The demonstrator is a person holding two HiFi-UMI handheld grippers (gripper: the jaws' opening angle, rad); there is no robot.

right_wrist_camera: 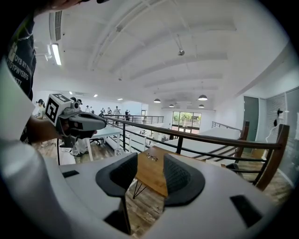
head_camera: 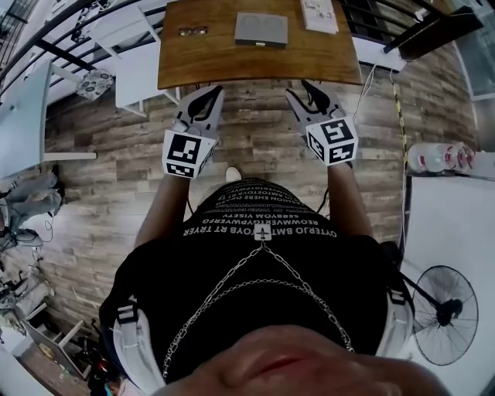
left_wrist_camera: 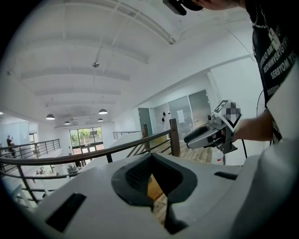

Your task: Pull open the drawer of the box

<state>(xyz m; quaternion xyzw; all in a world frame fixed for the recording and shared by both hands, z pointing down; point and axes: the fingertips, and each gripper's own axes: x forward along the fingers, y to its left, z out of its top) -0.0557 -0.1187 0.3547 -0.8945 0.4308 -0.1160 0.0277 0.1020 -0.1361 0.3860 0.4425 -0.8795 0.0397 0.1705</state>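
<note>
The box [head_camera: 261,29] sits on the far middle of a wooden table [head_camera: 209,58]. It is a flat grey square seen from above, and its drawer cannot be made out from this angle. Glasses [head_camera: 192,31] lie to its left and a sheet of paper [head_camera: 319,14] lies to its right, both apart from it.

Both grippers are held side by side over the plank floor [head_camera: 255,147], just short of the table's near edge and pointing toward it. Neither touches the table or the box.

The left gripper [left_wrist_camera: 154,179] has its jaws a little apart with nothing between them. Only a strip of table and floor shows through the gap.

The right gripper [right_wrist_camera: 150,179] has its jaws wider apart and also empty. The table's corner and the glasses show between its pads [right_wrist_camera: 180,179].

A fan [head_camera: 442,313] stands on the floor behind the person, at the right.
</note>
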